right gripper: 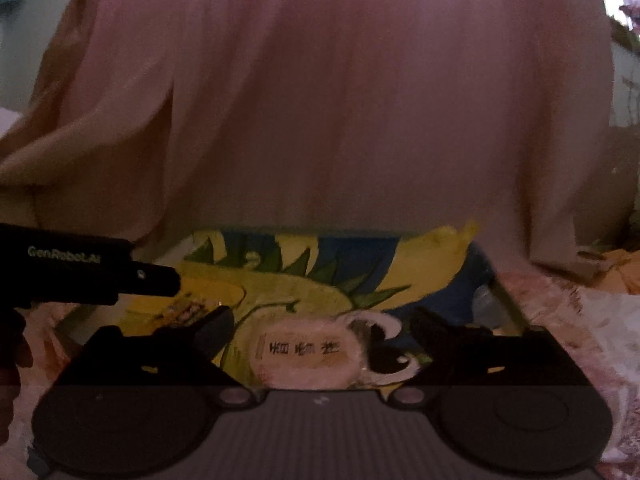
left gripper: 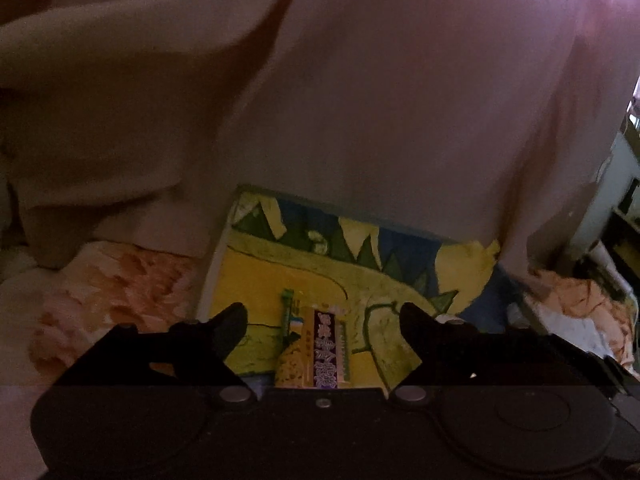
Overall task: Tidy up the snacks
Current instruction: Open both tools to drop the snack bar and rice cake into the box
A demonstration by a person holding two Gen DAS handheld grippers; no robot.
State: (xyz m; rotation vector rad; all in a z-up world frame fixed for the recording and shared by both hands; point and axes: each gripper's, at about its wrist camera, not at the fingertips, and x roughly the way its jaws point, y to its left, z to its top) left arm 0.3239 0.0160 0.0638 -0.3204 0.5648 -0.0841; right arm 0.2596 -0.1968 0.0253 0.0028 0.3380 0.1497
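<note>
Pink curtain (left gripper: 400,100): hangs in folds across the upper two thirds of both views, lower edge draped over the far side of the board.
Painted board (left gripper: 280,272): yellow, green and blue cartoon design, lower centre.
Floral bedding (left gripper: 120,280): peach and white, lower left and lower right, beneath the board.

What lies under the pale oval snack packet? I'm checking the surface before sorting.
The pale oval snack packet lies on a yellow, green and blue cartoon-printed sheet. What the packet itself covers stays hidden.
</note>
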